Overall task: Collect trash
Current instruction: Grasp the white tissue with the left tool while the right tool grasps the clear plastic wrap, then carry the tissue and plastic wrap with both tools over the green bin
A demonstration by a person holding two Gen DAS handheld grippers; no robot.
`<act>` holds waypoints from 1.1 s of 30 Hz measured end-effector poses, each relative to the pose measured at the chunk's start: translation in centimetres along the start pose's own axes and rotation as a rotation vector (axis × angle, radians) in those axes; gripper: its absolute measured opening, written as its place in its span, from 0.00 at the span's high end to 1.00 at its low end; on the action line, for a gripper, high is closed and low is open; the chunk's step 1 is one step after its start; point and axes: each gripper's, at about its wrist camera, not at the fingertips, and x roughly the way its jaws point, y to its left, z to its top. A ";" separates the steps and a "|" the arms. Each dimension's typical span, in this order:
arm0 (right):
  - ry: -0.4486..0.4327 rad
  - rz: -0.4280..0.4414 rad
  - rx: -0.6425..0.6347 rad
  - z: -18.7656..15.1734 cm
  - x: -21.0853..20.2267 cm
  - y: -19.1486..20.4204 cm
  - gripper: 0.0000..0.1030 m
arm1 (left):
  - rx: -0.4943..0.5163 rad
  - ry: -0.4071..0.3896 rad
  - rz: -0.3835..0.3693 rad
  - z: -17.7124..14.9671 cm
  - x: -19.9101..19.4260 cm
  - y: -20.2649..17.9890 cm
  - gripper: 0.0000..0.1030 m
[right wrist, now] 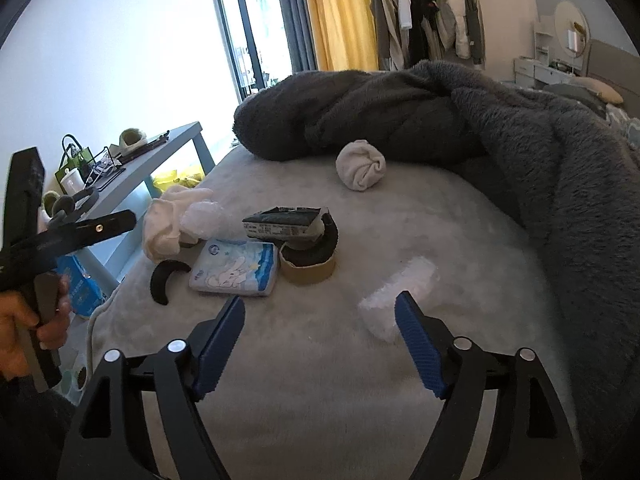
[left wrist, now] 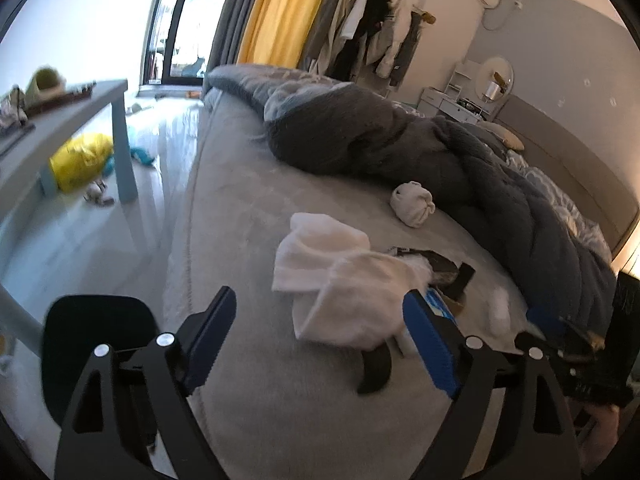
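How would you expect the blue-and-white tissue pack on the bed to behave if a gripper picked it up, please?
The tissue pack looks soft and puffy, so it would probably squash rather than stay stiff. Its glossy wrapper may be a little slippery. Lying flat on the bed, it seems unlikely to roll.

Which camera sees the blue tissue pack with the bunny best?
The right wrist view: the tissue pack lies in full sight on the bed. The left wrist view shows only a blue corner behind its finger.
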 end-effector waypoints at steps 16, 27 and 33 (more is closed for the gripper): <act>0.075 -0.051 0.163 0.2 3.5 -4.0 0.13 | -0.282 0.124 -0.205 1.0 5.8 4.2 0.32; 0.139 -0.138 0.240 0.5 5.8 -4.5 0.39 | -0.156 0.099 -0.156 1.7 4.4 3.9 0.67; 0.136 -0.212 0.254 1.1 6.3 -4.6 0.53 | -0.141 0.056 -0.131 2.8 2.6 5.0 0.75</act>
